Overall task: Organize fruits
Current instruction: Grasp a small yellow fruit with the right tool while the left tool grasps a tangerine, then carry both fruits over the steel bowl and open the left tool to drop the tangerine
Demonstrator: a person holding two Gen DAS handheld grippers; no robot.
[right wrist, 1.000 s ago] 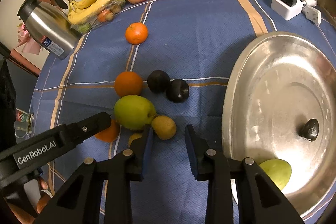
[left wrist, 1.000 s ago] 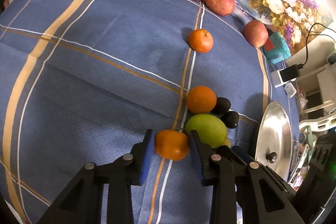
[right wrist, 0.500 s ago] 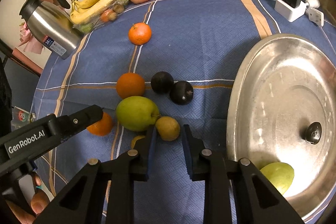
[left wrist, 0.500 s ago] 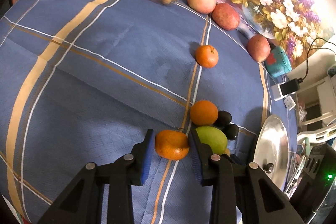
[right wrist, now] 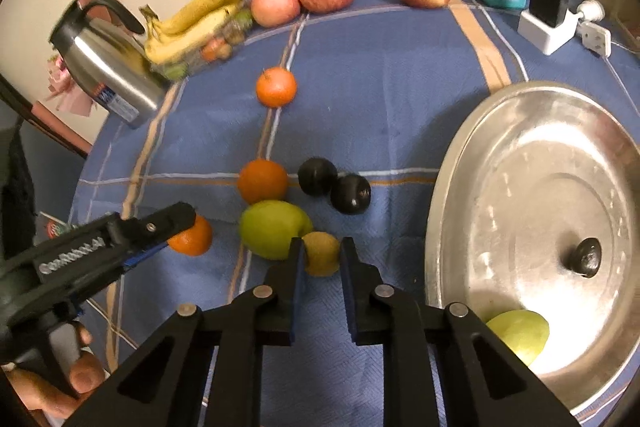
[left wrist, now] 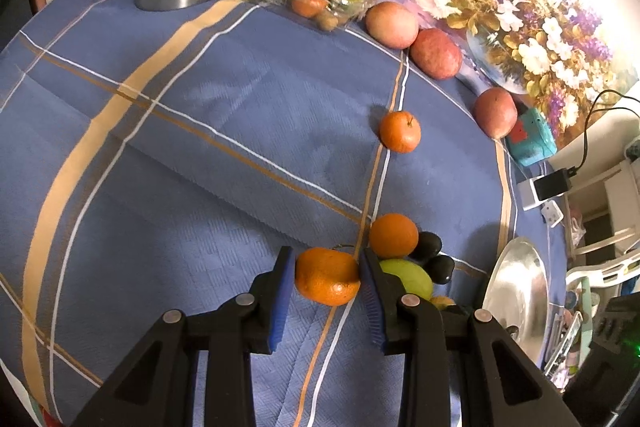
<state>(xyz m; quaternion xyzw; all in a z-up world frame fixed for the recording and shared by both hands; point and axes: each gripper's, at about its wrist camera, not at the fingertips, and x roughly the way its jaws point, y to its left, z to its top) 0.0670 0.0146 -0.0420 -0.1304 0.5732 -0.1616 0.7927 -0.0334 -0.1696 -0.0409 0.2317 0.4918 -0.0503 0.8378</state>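
- Orange first: the left gripper [left wrist: 327, 277] is clamped on a tangerine [left wrist: 327, 277], blue pads [left wrist: 283, 283] pressing both its sides, and it looks about level with the blue checked tablecloth [left wrist: 200, 147], so I can't tell if it's off the cloth yet.
- Right gripper [right wrist: 322, 259] has just been closing and now pinches a small brownish-yellow fruit [right wrist: 321, 253], maybe a kiwi, right between the fingertips.
- Just left of the right fingers sits a green mango-looking fruit [right wrist: 274, 229], touching or nearly touching the small one. Ahead of them: another orange [right wrist: 262, 181] and two dark plums [right wrist: 334, 185].
- Off to the right of the right fingers is the steel tray [right wrist: 500, 131], already holding a green fruit [right wrist: 518, 333] and one dark plum [right wrist: 588, 257]. My guess is that's where everything goes.
- Tip for this step, imo: lift straight up before swinging sideways. The small fruit is snug against the green one, so dragging it would roll the neighbours around.
- Both fruits are round and only held near the fingertips, so keep the squeeze steady and move slow.
- I'd bring them to the tray one at a time so the two grippers don't bump.
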